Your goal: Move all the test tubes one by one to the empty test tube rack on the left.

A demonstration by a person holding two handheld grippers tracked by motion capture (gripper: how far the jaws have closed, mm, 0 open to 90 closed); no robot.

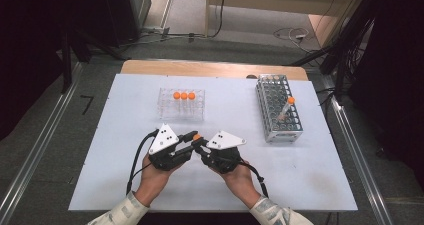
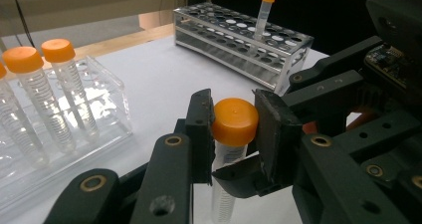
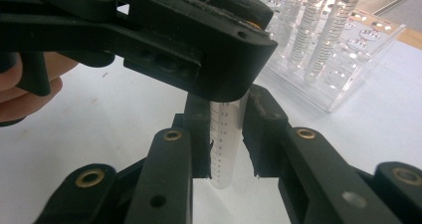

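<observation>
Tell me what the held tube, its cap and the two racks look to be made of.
Tube: clear plastic by the look, see-through with printed graduations.
Cap: matte orange plastic, probably.
Near rack: clear acrylic, it seems, with glassy edges.
Far rack: likely metal, silvery-grey with punched holes.

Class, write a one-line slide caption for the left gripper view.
Left tool clamps the orange cap of a tube beside two racks.

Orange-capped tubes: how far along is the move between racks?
One tube already stands in the metal rack. In hand: another tube, its body clamped by the right claw, its orange cap by the left claw. Three tubes wait in the clear rack.
</observation>
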